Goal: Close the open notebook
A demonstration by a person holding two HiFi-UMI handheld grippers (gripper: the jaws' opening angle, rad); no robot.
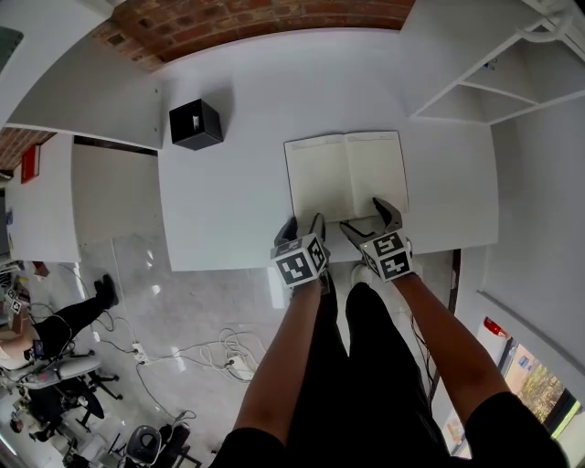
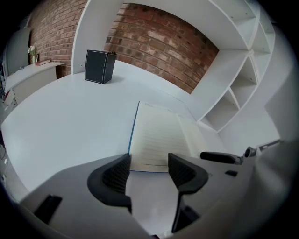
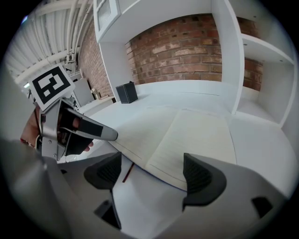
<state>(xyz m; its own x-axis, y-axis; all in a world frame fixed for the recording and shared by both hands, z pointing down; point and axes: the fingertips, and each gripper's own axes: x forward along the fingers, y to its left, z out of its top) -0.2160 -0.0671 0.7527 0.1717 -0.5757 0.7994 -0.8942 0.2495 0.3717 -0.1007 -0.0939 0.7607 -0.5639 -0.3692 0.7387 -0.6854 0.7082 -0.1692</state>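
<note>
**Notebook (image 1: 347,174) lies open near the desk's (image 1: 228,206) front edge, both tongs unclenched**

Nearest me, my left tongs (image 1: 304,222) sit at the notebook's near left corner. Their jaws are apart and the pads press on nothing; the page's near edge shows just past their tips. My right tongs (image 1: 366,218) stand wider apart over the near edge of the right-hand page, also gripping nothing. A thin red strip (image 3: 126,172) lies at that near edge by the spine.

The notebook rests flat on the white desk, right of the middle, with its spine running away from me. Its pages are cream and lined, and a blue cover edge shows along the left side.

Left of it the desk is bare as far as a black box (image 1: 196,123) toward the far left corner. On the right a narrower strip runs to the desk's edge. A white shelf unit (image 1: 475,91) rises by the far right corner, and a brick wall (image 1: 265,18) stands behind.
</note>
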